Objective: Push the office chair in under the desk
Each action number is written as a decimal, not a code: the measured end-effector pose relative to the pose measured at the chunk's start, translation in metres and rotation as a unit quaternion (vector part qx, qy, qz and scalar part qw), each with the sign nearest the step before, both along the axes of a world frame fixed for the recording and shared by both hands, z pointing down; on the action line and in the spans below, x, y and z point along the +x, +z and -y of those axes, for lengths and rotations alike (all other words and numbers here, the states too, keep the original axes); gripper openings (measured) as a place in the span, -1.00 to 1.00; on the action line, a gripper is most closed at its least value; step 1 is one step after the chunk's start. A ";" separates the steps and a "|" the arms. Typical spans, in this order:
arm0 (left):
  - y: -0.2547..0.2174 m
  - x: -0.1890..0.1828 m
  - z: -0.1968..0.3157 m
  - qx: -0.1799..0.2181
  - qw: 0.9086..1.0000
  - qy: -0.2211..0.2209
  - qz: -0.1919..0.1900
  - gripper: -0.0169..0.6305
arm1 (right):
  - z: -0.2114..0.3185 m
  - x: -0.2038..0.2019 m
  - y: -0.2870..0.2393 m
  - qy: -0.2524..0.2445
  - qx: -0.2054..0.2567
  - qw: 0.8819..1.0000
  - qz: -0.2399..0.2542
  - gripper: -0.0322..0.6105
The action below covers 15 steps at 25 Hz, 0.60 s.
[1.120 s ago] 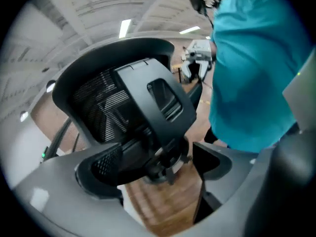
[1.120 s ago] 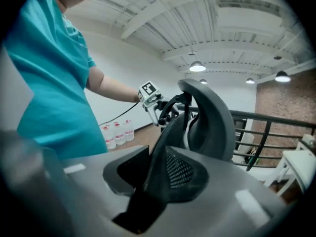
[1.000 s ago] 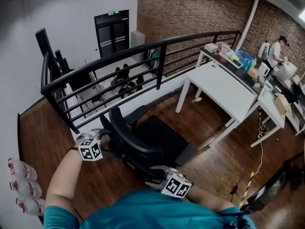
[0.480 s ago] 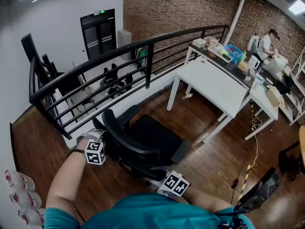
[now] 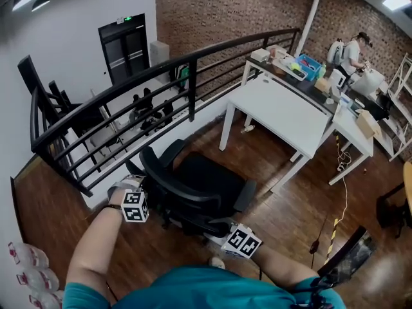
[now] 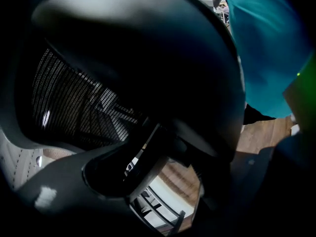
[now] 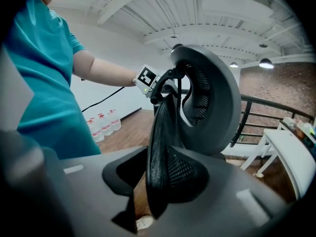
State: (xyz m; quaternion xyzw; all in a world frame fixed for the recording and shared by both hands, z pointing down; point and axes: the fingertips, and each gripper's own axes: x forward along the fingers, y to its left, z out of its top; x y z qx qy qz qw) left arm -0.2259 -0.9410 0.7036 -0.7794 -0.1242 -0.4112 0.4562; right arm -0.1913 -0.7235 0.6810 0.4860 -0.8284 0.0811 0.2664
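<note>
A black mesh office chair point(image 5: 199, 182) stands on the wood floor with its seat facing the white desk point(image 5: 277, 114), a short way from it. My left gripper point(image 5: 149, 201) is at the backrest's left edge. In the left gripper view the chair's dark frame point(image 6: 148, 58) fills the space between the widely open jaws of the left gripper point(image 6: 158, 181). My right gripper point(image 5: 222, 229) is at the backrest's right edge. Its jaws are closing, and in the right gripper view the right gripper point(image 7: 158, 157) has the backrest's rim point(image 7: 160, 147) pinched between them.
A black railing point(image 5: 129, 89) runs behind the chair and the desk. A second white table point(image 5: 357, 131) and cluttered benches stand at the right, where a person point(image 5: 354, 47) works. A yellow cable point(image 5: 341, 192) lies on the floor. Water bottles point(image 5: 26, 275) sit at the lower left.
The head view has swung, so the chair and desk sit further left and nearer the middle. Both grippers have stayed at the backrest's two edges.
</note>
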 end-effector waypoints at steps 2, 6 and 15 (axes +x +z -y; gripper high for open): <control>0.000 0.019 0.001 0.003 1.000 0.002 -0.001 0.28 | -0.001 0.016 0.001 0.003 0.001 1.000 0.002 -0.57; -0.007 0.065 -0.009 0.006 1.000 0.001 0.004 0.27 | -0.011 0.063 -0.008 0.010 0.003 1.000 0.005 -0.56; 0.009 0.184 -0.020 0.016 1.000 0.003 0.007 0.24 | -0.024 0.179 0.004 0.005 0.010 1.000 0.019 -0.53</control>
